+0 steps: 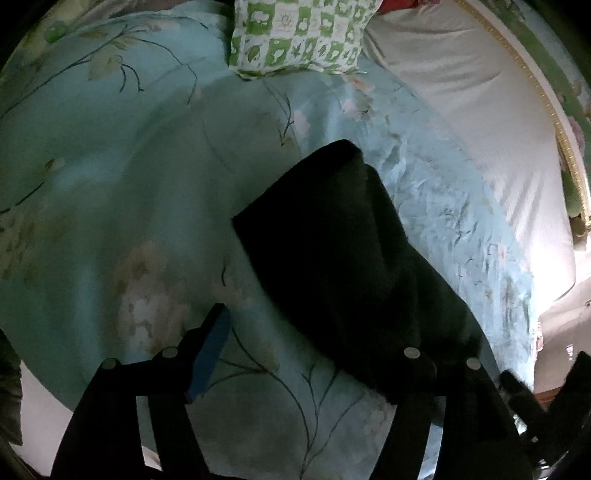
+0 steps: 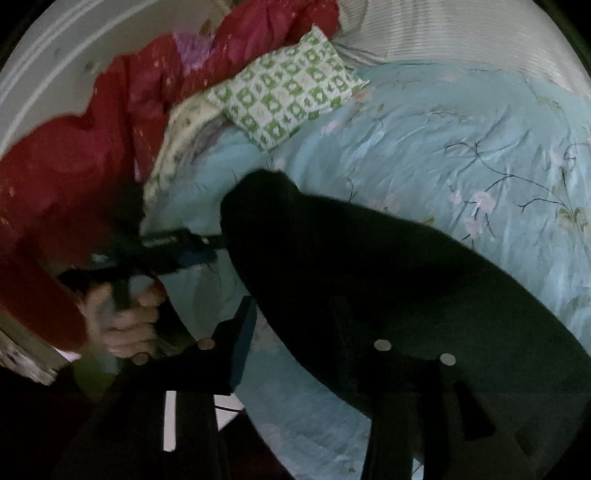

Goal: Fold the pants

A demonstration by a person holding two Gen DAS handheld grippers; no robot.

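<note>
The black pants (image 1: 340, 251) lie as a folded dark bundle on a light blue floral quilt (image 1: 110, 177). My left gripper (image 1: 317, 354) is open. Its blue-padded left finger (image 1: 210, 350) is over bare quilt, and its right finger is lost against the pants' near edge. In the right wrist view the pants (image 2: 369, 280) fill the middle. My right gripper (image 2: 325, 347) is open over their near end, and its blue pad (image 2: 243, 343) stands clear of the cloth with quilt (image 2: 461, 147) showing beside it. The left gripper (image 2: 214, 247) reaches in from the left, held by a hand (image 2: 125, 321) in a red sleeve.
A green-and-white checked pillow (image 1: 299, 33) (image 2: 288, 92) lies beyond the pants. Red bedding (image 2: 229, 44) is piled at the far left. A white striped sheet (image 1: 461, 110) and a gold-trimmed bed edge (image 1: 554, 122) run along the right.
</note>
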